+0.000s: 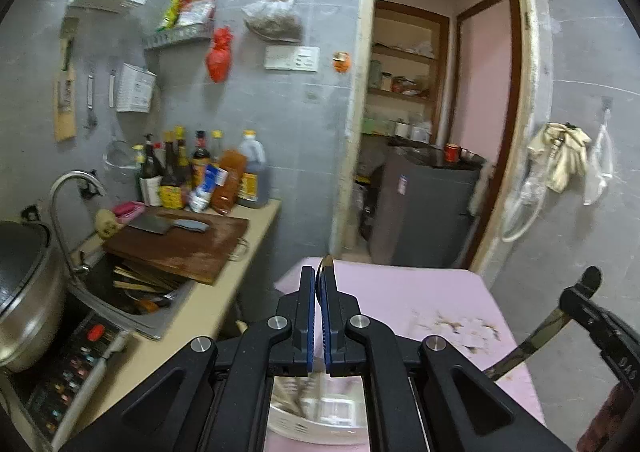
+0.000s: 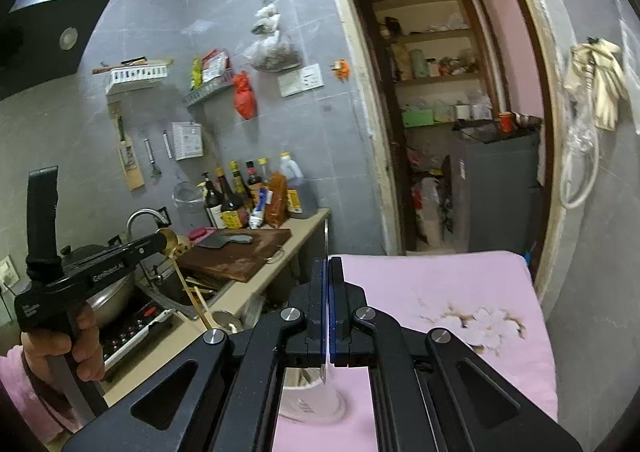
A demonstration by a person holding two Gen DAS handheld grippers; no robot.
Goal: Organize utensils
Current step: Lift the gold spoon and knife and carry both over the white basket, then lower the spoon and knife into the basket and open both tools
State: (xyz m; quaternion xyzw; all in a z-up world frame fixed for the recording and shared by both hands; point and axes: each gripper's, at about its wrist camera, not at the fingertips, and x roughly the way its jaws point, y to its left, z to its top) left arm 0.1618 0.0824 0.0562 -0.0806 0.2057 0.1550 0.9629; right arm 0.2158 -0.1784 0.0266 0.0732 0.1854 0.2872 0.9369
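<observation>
Left claw (image 1: pixel 323 292) is clamped on a spoon (image 1: pixel 325 267), its blue pads pressed against the flat of the bowl, whose metal tip pokes up just past the fingertips. From the right wrist view, the same claw (image 2: pixel 164 238) shows at the left, held by a hand (image 2: pixel 68 348), with the gold spoon (image 2: pixel 188 284) hanging down from the jaws, its long thin handle slanting toward the counter (image 2: pixel 256 288) below.

Right claw (image 2: pixel 328 292) is squeezed nearly together on something very thin; only a narrow pointed metal end (image 2: pixel 323 374) shows below the pads. In the left wrist view that claw (image 1: pixel 576 296) grips a dark, shiny utensil handle (image 1: pixel 528 344) that slants down and left. What kind of utensil it is cannot be told.

Both claws hover over a pink cloth (image 2: pixel 440 284) that covers a surface beside the counter. A white holder (image 2: pixel 312 404) stands on the cloth right under them, partly hidden by the claw bodies.

Spoon and second utensil look light, stiff and smooth, so likely slippery between the pads. Gripped at one end, each long piece can swing or twist. A hold nearer the middle of the handle would seem steadier for lowering them into the holder.
</observation>
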